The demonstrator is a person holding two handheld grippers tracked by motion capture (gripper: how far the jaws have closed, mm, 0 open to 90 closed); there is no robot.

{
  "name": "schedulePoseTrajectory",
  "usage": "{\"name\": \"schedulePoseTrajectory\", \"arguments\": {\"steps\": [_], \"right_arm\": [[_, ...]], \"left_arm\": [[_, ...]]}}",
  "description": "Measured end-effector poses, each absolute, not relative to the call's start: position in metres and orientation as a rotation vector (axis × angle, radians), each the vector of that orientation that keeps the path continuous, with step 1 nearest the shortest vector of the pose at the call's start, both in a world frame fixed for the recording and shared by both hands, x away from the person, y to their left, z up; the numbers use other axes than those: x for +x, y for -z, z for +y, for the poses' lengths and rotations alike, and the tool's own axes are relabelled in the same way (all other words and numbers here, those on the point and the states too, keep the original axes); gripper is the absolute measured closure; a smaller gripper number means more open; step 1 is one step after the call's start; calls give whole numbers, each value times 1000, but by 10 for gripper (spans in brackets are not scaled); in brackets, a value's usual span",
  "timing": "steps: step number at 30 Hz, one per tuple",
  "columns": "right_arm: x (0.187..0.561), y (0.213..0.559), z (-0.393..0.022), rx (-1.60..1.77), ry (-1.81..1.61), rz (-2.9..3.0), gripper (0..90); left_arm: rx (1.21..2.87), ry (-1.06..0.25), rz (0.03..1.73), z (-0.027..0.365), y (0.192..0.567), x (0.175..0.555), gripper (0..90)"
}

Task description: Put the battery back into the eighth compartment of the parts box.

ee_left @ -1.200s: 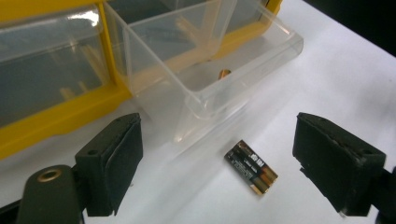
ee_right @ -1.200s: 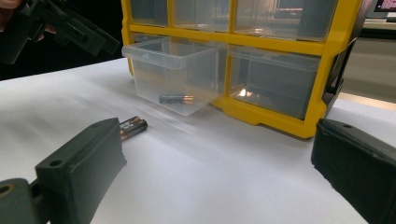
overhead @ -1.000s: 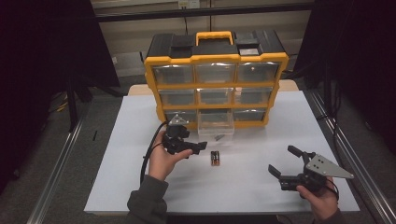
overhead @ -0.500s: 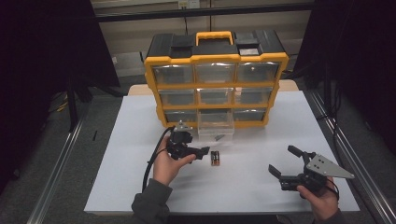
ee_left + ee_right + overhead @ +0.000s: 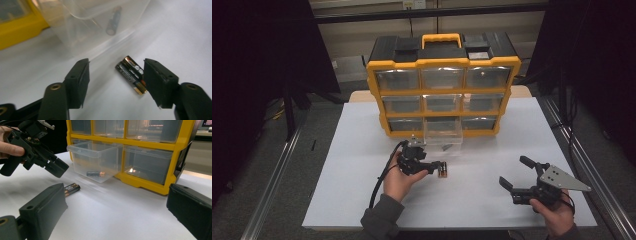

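Two black-and-copper batteries (image 5: pixel 442 173) (image 5: pixel 131 74) (image 5: pixel 72 188) lie side by side on the white table. My left gripper (image 5: pixel 439 167) (image 5: pixel 116 68) hangs low over them, tilted down. Its jaws have just been closing and stand half apart. The batteries lie between them, close to the right-hand jaw, and no pad presses on them. A clear drawer (image 5: pixel 443 134) (image 5: pixel 82 25) (image 5: pixel 95 157) is pulled out of the yellow organizer (image 5: pixel 442 63), with one battery (image 5: pixel 113 21) (image 5: pixel 95 173) inside. My right gripper (image 5: pixel 513 171) (image 5: pixel 115 202) rests open at the front right, holding nothing.
The organizer has a black top, an orange handle and several clear drawers, and stands at the back middle of the table (image 5: pixel 362 150). Dark cloth hangs at both sides. Metal rails run along the table's left and right edges.
My left gripper has sunk and moved right until it is over the two batteries, and its jaws have narrowed. The right gripper has kept still.
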State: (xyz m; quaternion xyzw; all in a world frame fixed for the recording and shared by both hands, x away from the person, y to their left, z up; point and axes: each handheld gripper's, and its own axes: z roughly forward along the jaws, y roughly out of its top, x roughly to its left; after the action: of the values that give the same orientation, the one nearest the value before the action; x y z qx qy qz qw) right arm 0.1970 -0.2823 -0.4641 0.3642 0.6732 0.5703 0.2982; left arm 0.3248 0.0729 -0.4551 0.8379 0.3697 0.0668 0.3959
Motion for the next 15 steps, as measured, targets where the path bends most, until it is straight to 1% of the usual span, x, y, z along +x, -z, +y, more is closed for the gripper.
{"name": "schedulePoseTrajectory", "arguments": {"steps": [2,7,15], "right_arm": [[197,464,-283,967,-1517,1793,21],[197,464,-282,964,-1520,1792,21],[197,464,-282,959,-1521,1796,22]], "left_arm": [[2131,-165,933,71,458,324,449],[2146,-144,937,63,463,321,507],[2167,-113,944,56,467,319,575]]}}
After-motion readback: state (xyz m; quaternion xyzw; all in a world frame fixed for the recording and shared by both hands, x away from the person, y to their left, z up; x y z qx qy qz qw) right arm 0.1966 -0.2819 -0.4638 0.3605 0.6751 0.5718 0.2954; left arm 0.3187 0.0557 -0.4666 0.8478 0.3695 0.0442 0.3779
